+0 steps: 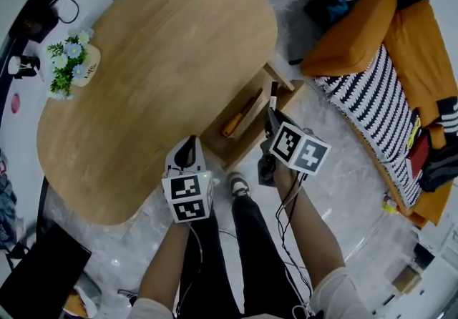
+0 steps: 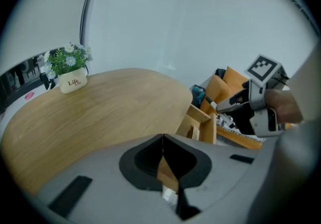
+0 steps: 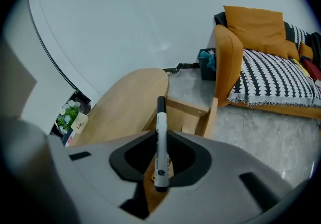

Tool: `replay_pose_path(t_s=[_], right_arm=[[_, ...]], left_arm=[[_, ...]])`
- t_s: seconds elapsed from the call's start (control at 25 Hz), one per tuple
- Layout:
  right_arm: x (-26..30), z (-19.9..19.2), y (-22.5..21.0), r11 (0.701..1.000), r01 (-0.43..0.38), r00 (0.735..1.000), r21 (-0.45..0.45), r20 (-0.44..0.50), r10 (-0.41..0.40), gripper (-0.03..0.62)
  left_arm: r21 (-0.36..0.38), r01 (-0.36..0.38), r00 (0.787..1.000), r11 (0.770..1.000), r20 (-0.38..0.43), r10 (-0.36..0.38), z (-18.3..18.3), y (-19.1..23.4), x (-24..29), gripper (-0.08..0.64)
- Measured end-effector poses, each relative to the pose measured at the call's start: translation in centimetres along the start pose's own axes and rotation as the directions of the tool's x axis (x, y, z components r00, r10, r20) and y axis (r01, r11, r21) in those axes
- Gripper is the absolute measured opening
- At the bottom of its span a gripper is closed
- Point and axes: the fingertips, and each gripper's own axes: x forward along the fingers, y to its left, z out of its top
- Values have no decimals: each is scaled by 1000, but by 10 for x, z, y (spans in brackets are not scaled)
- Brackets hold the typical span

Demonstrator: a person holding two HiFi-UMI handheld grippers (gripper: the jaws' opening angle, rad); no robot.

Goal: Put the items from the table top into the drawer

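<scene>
A pale marble floor runs under an oval wooden table [image 1: 143, 81], with an orange sofa [image 1: 358, 38] off to the side. The right gripper [image 3: 160, 136] pinches a white marker [image 3: 161, 117] between its pads, the black cap pointing away from the jaws and toward the open drawer [image 3: 188, 115] that juts from the table's edge. Seen from the head view, the marker hangs just over the drawer's near corner, not yet inside it. The left gripper [image 2: 163, 142] has its jaws pressed together with nothing between them, and it hovers near the table's edge beside the drawer. 1 orange-handled tool [image 1: 240, 119] already lies in the drawer. On the tabletop only a small flower pot [image 1: 71, 64] shows, well apart from both grippers. The step in hand looks like carrying the marker to the drawer; the next move calls for lowering it over the drawer's open middle and spreading the jaws so it drops beside the tool.
</scene>
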Motion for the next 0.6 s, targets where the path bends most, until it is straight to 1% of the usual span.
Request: replay_pose_path(t_s=[0.2,0.24,0.28,0.32,0.6], right_arm=[[-3,6,8,998,-47,998,40,46,45,68],[-3,9,10,997,-59,996,48,62,56,96],[-4,11,11,997,-66,995,50,75,62,138],[-4,11,11,997,-67,995,47,81,63,144],[-3,1,1,999,-24,998,22,56,23,121]], left_arm=[[23,6,1000,1000,2,-6,-5,-6,-5,9],[24,7,1000,1000,10,-7,-4,-6,-5,9],[23,6,1000,1000,16,-6,-3,-5,-5,9],[22,4,1000,1000,17,-5,-4,-4,-5,9],[2,-14,1000,1000,10,14,-11,9,-7,9]])
